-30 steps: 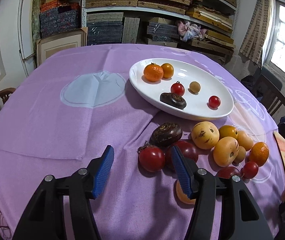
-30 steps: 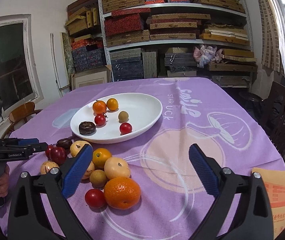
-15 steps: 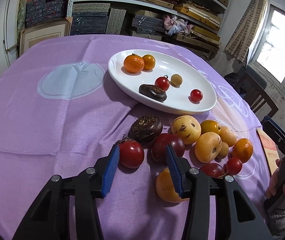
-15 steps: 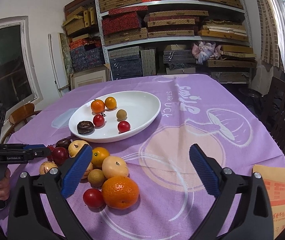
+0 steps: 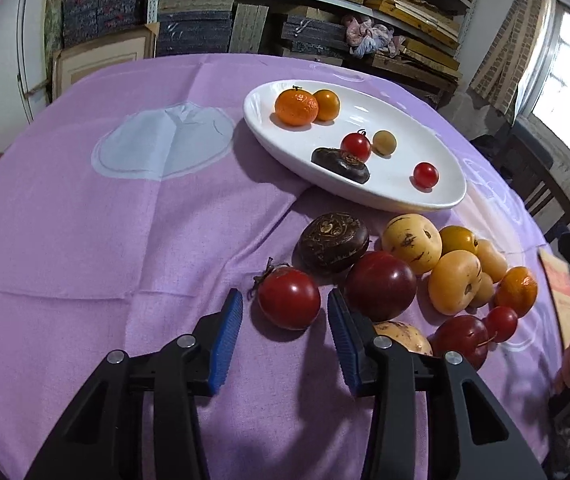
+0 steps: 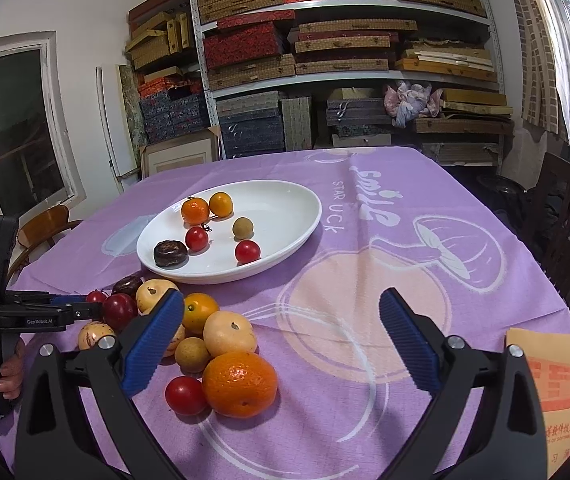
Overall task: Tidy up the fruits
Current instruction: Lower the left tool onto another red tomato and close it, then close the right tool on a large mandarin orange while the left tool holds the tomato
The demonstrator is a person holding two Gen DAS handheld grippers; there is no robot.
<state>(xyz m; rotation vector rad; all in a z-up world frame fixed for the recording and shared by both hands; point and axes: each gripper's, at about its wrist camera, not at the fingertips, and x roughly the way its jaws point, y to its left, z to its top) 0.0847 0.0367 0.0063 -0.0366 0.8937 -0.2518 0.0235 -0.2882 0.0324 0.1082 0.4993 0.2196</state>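
Left gripper (image 5: 285,314) jaws released, straddling a red tomato (image 5: 289,297) on the purple tablecloth (image 5: 125,220), near the fruit pile, no visible contact. White plate (image 5: 437,152) lies farther off. Right gripper (image 6: 281,332) jaws released, holding nothing, over the cloth beside a large orange (image 6: 240,384).

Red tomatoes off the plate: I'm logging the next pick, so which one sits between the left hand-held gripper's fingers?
The stemmed tomato, leftmost of the pile, framed by the open left hand-held gripper; the others lie to its right.
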